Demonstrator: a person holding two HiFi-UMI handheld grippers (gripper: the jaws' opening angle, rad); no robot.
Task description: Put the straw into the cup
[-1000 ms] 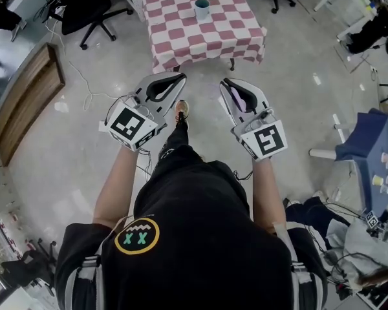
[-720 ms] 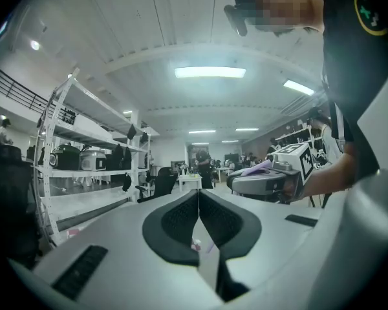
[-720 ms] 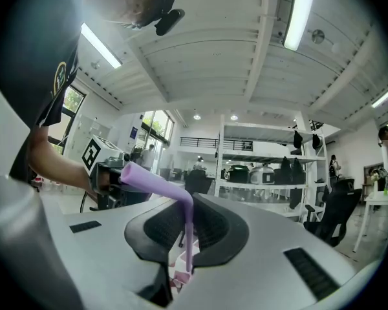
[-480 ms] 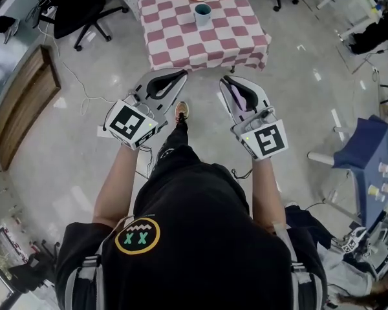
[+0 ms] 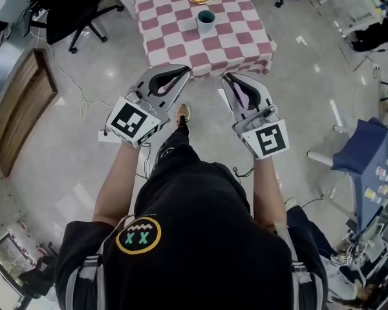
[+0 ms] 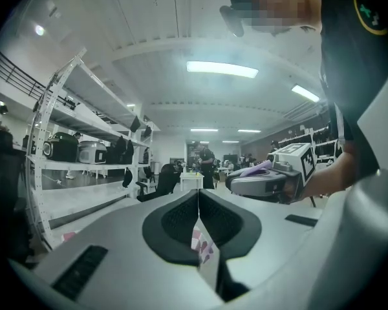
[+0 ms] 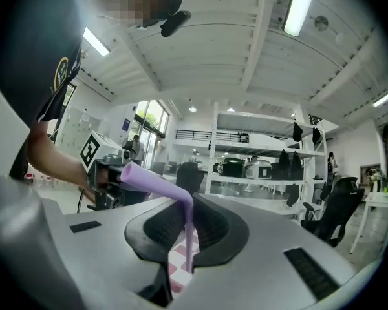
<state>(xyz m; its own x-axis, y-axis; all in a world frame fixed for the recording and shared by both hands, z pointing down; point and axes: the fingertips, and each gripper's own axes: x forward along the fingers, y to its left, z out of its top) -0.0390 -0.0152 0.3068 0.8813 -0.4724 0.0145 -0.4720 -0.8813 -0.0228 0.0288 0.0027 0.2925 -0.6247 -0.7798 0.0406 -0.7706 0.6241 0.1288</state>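
Right gripper view is showing the right gripper (image 7: 195,205) clamping the purple straw (image 7: 154,181). The shaft is lying lengthwise between the pads, and the bent part is projecting past the tips toward the left gripper (image 6: 198,196), whose jaws are resting together on nothing. The cup (image 5: 205,20) is standing upright on the checkered table (image 5: 174,41), well apart from both grippers. The straw is likely handling as a light, slippery, thin-walled tube. Moderate pressure on the straight shaft, away from the bend, is advisable, since hard squeezing is risking a crushed wall.
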